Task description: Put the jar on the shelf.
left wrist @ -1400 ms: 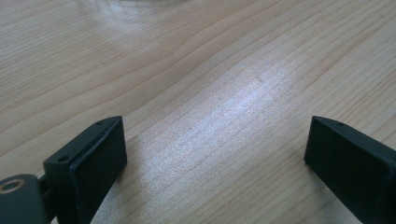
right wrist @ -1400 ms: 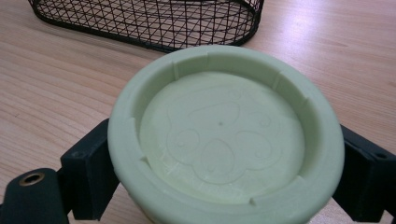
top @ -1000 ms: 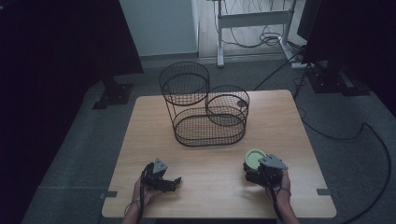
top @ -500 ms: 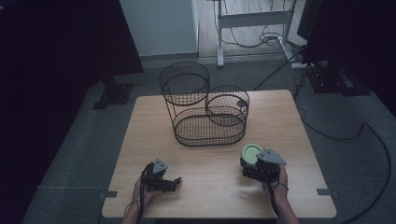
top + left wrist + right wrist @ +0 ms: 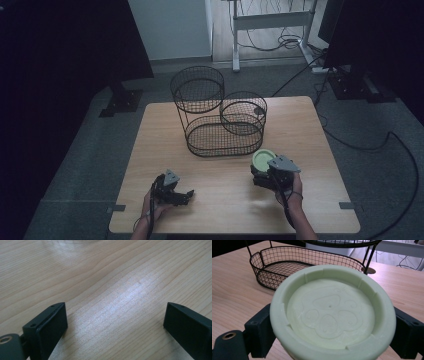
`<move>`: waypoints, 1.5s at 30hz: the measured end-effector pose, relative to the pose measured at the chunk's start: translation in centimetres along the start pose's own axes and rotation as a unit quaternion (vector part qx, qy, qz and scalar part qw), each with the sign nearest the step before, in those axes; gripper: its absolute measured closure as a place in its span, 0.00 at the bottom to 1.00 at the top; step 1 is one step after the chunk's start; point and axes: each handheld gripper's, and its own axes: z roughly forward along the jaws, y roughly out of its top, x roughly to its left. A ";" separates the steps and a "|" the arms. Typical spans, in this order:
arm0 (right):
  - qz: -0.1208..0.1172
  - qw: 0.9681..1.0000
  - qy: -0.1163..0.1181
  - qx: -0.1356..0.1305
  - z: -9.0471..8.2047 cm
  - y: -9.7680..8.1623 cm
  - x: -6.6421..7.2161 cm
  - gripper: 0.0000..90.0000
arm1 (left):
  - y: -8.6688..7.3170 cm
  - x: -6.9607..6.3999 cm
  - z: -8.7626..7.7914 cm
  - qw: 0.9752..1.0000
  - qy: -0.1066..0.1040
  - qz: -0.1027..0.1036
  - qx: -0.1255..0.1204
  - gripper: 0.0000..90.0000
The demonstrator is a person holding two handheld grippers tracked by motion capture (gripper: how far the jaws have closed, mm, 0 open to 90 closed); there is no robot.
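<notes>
A pale green round dish (image 5: 329, 312) with a paw print moulded into its face sits between the jaws of my right gripper (image 5: 332, 335), which is shut on its rim. In the high view the dish (image 5: 263, 158) is at the front right of the table, just in front of the black wire basket (image 5: 220, 120), with the right gripper (image 5: 261, 171) behind it. My left gripper (image 5: 186, 194) rests at the front left, open, with bare wood between its jaws (image 5: 115, 322).
The wire basket has a low oval tier (image 5: 287, 265) and two raised round tiers. The wooden table (image 5: 150, 130) stands on grey floor. Cables (image 5: 400, 145) trail on the floor at the right, and a desk frame (image 5: 270, 30) stands behind.
My right gripper has carried the green dish slightly left and forward, closer to the basket. The left gripper has stayed put.
</notes>
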 end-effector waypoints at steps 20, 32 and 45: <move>0.002 1.000 0.007 0.000 1.7 1.9 1.1 0.12 | 0.0 0.0 0.0 1.000 0.000 0.000 -0.001 0.05; -0.005 1.000 0.014 -0.005 2.6 3.4 2.3 0.12 | 0.0 0.0 0.0 1.000 -0.001 0.000 -0.001 0.05; -0.011 1.000 0.021 -0.012 3.2 4.8 3.0 0.12 | 0.0 0.0 0.0 1.000 -0.002 0.001 0.000 0.05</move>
